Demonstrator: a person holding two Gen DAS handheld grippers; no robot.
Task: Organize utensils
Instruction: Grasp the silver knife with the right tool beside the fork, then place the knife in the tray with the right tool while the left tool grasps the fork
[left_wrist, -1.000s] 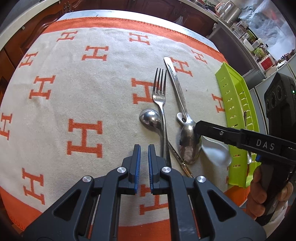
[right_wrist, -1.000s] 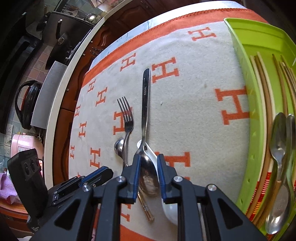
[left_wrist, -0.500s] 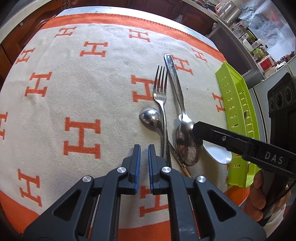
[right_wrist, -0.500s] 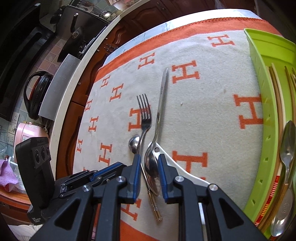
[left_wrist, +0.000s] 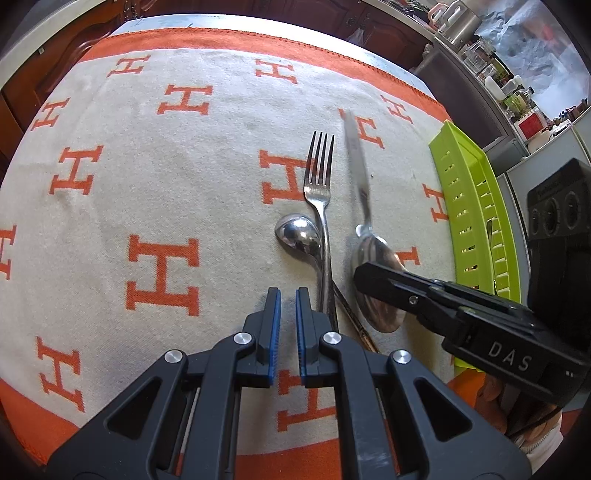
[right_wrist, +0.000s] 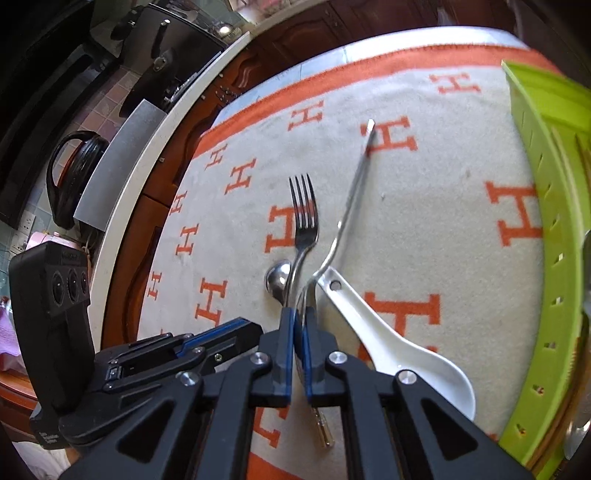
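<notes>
Where they gaped earlier, right tongs (right_wrist: 298, 314) now pinch the steel spoon (right_wrist: 354, 192).

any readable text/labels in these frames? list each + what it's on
"DAS": white letters on the black body of the right gripper, left wrist view.
"H": orange letter repeated all over the cream cloth.
Small white print low on the left gripper handle, right wrist view: too small to read.
Embossed word atop each gripper's camera box: too faint to read.
Red label on the far counter: blurred, unreadable.
</notes>
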